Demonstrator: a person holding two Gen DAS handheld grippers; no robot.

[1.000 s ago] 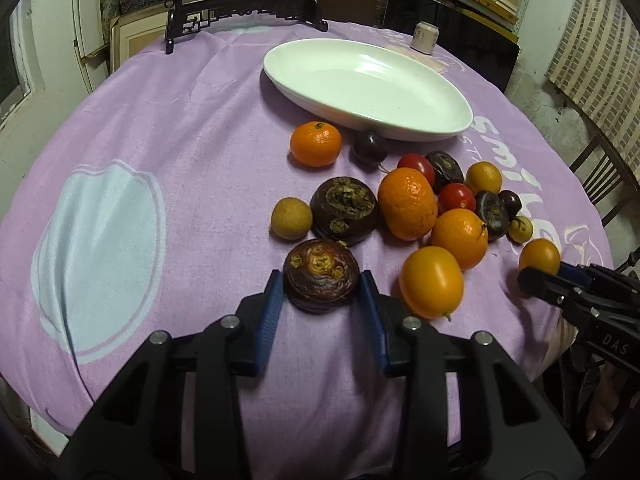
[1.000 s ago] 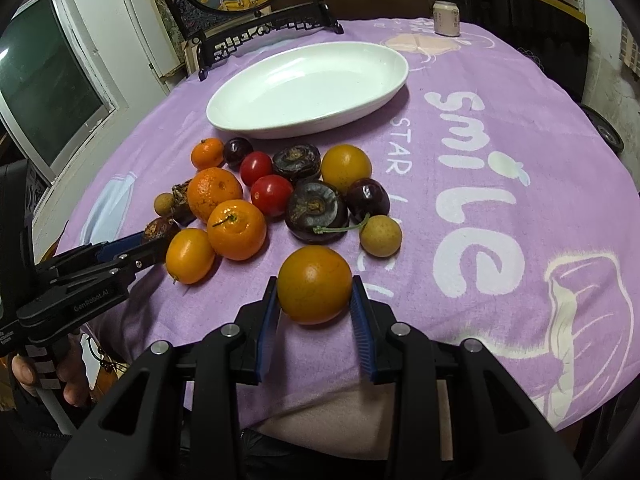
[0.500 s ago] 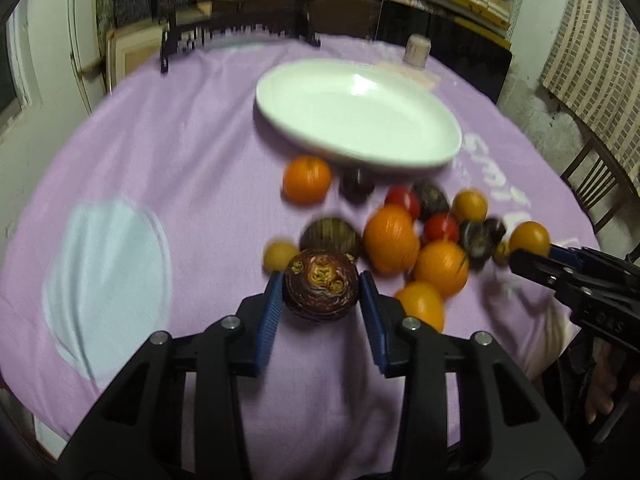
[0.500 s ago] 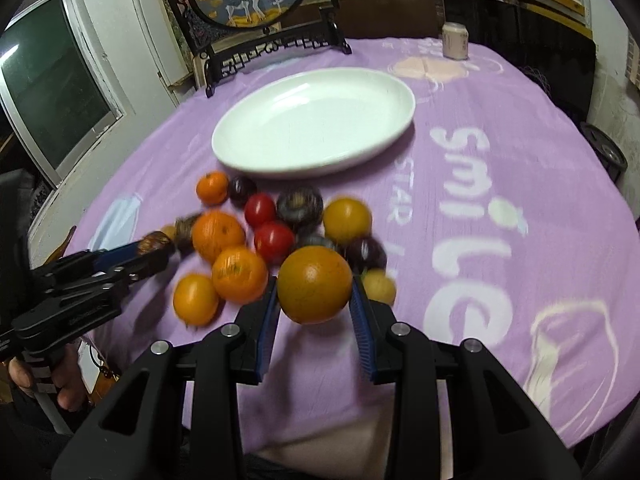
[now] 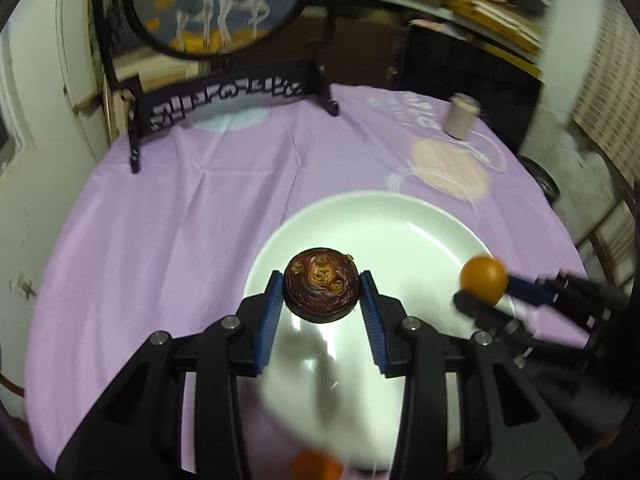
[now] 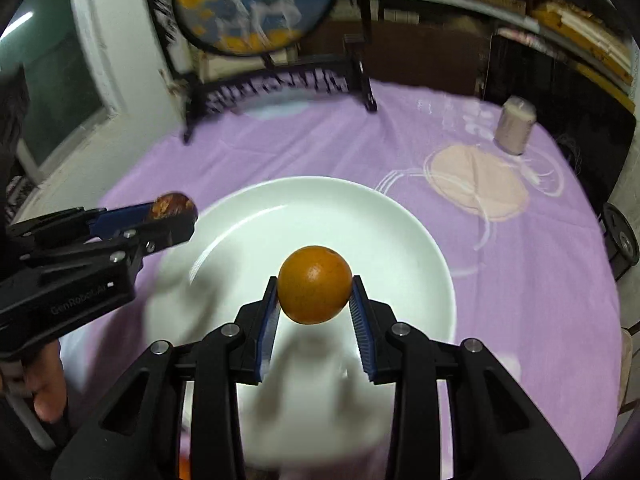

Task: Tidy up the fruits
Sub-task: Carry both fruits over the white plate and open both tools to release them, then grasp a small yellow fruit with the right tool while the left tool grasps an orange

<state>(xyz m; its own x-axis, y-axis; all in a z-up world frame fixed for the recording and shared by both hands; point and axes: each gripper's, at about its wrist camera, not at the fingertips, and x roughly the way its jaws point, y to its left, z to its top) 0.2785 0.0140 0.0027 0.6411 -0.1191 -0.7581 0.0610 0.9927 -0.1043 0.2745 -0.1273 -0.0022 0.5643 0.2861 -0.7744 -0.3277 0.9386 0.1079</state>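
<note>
My left gripper (image 5: 320, 300) is shut on a dark brown mangosteen (image 5: 321, 285) and holds it above the near left part of the white oval plate (image 5: 400, 224). My right gripper (image 6: 314, 300) is shut on an orange (image 6: 315, 284) and holds it above the plate (image 6: 360, 216) as well. In the left wrist view the right gripper and its orange (image 5: 483, 280) are at the right. In the right wrist view the left gripper with the mangosteen (image 6: 173, 205) is at the left. The other fruits are mostly out of view; one orange one (image 5: 316, 466) shows blurred at the bottom edge.
The plate lies on a round table under a purple cloth (image 5: 180, 208). A black carved stand with a round painted screen (image 5: 224, 92) is at the far edge. A small pale jar (image 5: 460, 120) stands at the far right. Shelves and a chair surround the table.
Both grippers have lifted their fruits off the cloth and carried them forward from the fruit pile to above the plate. The pile has dropped out of view.
</note>
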